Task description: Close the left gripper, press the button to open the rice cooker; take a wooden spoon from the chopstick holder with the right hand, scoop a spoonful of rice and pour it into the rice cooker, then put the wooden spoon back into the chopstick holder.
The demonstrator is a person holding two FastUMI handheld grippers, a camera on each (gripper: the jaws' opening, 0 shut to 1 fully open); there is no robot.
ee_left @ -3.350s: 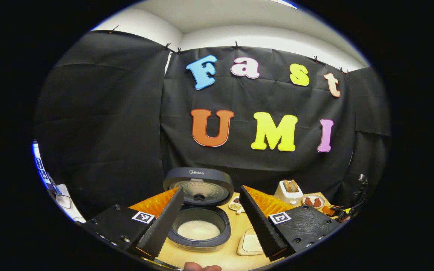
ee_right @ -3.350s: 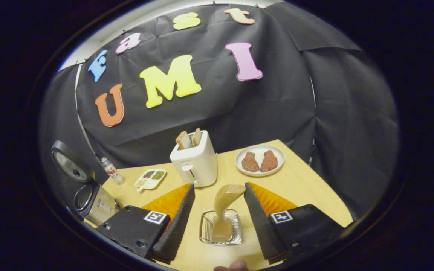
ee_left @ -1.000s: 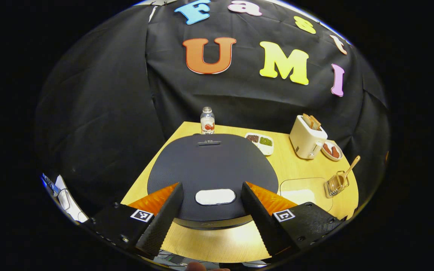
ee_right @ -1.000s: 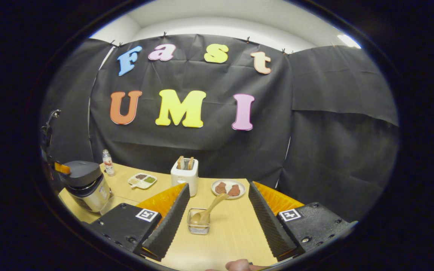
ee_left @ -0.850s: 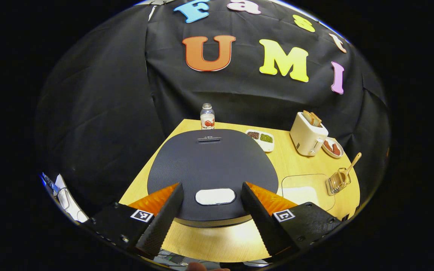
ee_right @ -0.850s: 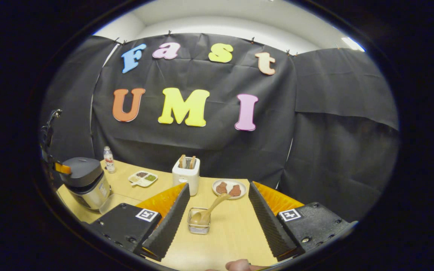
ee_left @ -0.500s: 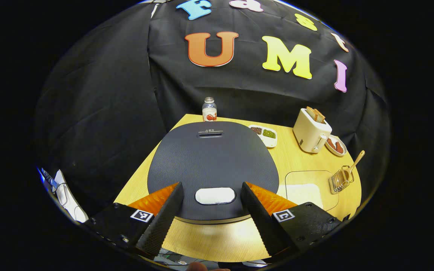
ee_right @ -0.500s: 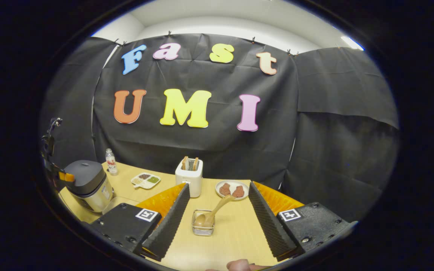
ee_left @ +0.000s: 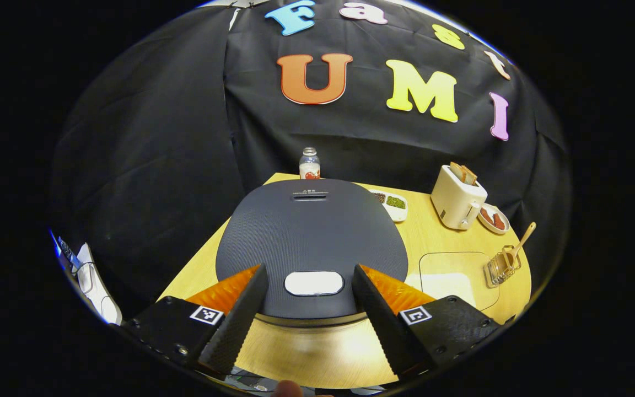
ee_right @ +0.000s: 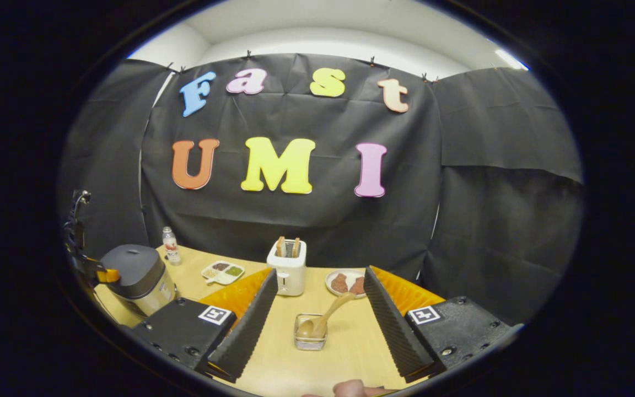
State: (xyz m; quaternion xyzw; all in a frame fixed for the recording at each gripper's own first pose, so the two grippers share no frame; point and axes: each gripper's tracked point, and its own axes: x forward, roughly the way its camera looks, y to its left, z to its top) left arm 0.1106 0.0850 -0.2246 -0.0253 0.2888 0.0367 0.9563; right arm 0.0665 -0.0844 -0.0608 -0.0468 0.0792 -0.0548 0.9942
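Right now the left gripper [ee_left: 306,320] fingers stand spread around the rice cooker's button [ee_left: 314,283]; unclosed, they could straddle it.

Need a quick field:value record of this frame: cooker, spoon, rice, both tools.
rice cooker: lid shut, pale button at its near edge
left tool: open, fingers either side of the button, not pressing it
right tool: open, holding nothing, aimed at the chopstick holder
wooden spoon: leaning in the wire chopstick holder, handle tilted up to the right
rice: white heap in a clear tray right of the cooker
other items: toaster with bread, plate, bottle, divided dish
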